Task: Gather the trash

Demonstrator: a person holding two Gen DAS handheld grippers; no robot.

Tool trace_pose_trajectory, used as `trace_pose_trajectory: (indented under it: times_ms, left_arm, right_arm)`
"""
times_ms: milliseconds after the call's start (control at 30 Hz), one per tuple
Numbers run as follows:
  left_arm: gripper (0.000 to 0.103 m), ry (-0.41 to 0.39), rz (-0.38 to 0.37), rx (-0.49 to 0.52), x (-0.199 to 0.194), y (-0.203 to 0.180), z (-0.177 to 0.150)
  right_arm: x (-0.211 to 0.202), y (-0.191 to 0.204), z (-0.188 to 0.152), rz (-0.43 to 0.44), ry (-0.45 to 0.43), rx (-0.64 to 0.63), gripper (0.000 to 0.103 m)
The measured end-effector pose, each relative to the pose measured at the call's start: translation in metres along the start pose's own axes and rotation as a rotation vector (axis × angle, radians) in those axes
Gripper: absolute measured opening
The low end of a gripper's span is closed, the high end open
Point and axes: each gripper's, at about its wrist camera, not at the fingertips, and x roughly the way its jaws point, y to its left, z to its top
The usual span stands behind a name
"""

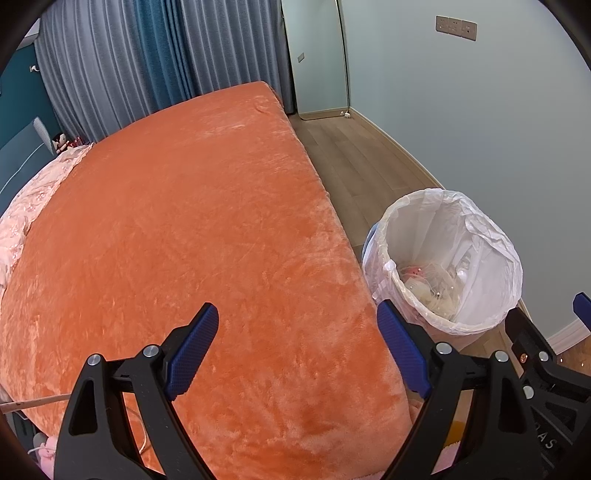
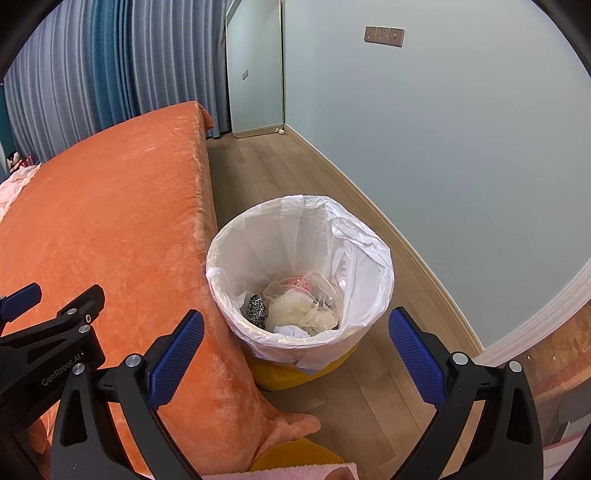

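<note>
Both claws spread wide, nothing between the blue pads. The left gripper hangs over the orange plush bedspread, touching nothing. The right gripper is just as wide, empty, aimed down at the trash bin, which stands on the wood floor tight against the bed's edge. Inside its white liner lies the trash: pale netting, a leopard-print scrap, something pink.

one bed under an orange cover; one lined trash bin on the floor; two tools, left tool and right tool; one three-plate wall socket row.
</note>
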Motion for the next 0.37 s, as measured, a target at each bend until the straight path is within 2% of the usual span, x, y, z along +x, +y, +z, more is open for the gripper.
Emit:
trace_pose_trajectory:
  times_ms: [233,367]
  left_arm:
    - [0.083,0.008,-0.014,0.009,0.0020,-0.0022,0.0007]
    - [0.083,0.008,-0.051,0.021,0.0039,-0.0066,0.0048]
  right_arm:
    - [-0.0011,-0.0038,0.0021,-0.007,-0.003,0.013,0.096]
    - [-0.0030,-0.0090,0.0048,-0.013,-0.007,0.029,0.096]
